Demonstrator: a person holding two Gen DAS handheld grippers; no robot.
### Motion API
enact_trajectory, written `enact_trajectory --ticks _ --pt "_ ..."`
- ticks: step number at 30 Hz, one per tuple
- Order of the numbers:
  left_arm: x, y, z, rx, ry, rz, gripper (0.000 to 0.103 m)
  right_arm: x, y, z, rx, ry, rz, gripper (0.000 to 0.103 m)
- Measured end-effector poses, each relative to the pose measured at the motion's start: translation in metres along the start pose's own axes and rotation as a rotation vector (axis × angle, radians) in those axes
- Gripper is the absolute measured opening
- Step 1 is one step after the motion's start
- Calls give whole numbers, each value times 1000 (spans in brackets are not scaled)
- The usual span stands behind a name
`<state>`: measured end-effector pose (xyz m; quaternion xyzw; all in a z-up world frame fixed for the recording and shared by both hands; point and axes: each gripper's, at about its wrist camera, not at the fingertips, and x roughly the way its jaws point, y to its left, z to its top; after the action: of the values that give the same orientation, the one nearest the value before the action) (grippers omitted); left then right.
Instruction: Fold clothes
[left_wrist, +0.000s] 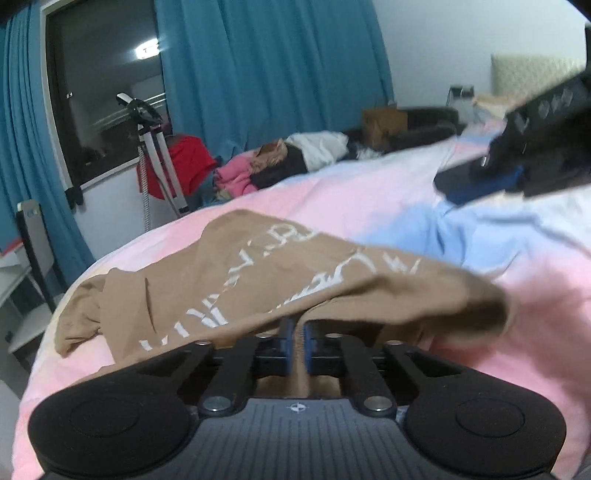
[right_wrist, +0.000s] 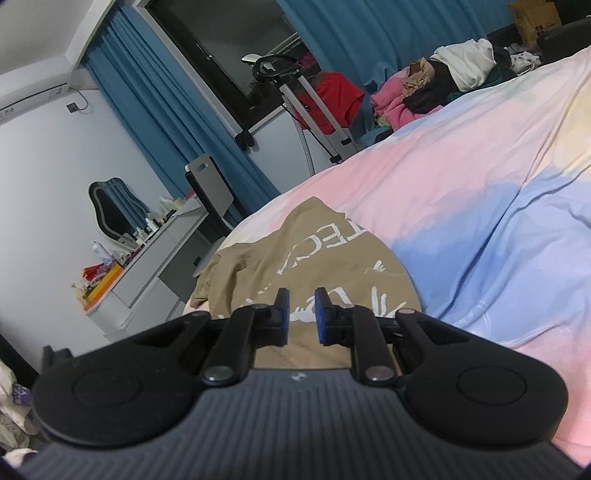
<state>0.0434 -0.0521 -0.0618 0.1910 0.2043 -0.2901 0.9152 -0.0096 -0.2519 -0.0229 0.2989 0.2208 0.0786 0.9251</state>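
A tan T-shirt (left_wrist: 240, 280) with white lettering lies crumpled on a pink, blue and white bed cover (left_wrist: 369, 199). My left gripper (left_wrist: 299, 332) is shut on a raised edge of that shirt, and the cloth drapes over its blue pads. In the right wrist view the same shirt (right_wrist: 314, 254) lies just beyond my right gripper (right_wrist: 301, 314). Its blue pads stand a little apart and nothing is pinched between them. The right gripper (left_wrist: 472, 184) also shows at the upper right of the left wrist view, hovering over the bed cover (right_wrist: 461, 192).
A pile of mixed clothes (left_wrist: 288, 162) sits at the bed's far edge, also seen as a pile (right_wrist: 436, 85). Beyond the bed stand a metal stand (left_wrist: 159, 155) with a red garment, blue curtains and a cardboard box (left_wrist: 384, 122). A cluttered white desk (right_wrist: 159, 254) is at the left.
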Motion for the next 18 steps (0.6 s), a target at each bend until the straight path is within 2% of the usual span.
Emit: enact_trajectory --ticks 4,9,12,13,14,16,18 --pt "-20 -2 6 -39 -45 -60 2 -2 13 -4 -102 -11 -33 19" --pt "-50 -2 18 -131 -152 -99 1 0 45 -18 -287 7 31 23" --pt "-67 10 23 -206 -206 -107 1 0 64 -29 -415 6 30 50" --pt "-73 14 24 -228 -219 -104 1 -1 68 -32 -446 3 38 65" --pt "-76 19 25 -249 -229 -99 1 -2 73 -34 -474 -1 46 72" --pt "-82 27 26 -290 -242 -97 1 -4 82 -39 -518 -6 65 71" --pt "-86 34 27 -327 -251 -104 1 1 88 -46 -553 -9 25 70"
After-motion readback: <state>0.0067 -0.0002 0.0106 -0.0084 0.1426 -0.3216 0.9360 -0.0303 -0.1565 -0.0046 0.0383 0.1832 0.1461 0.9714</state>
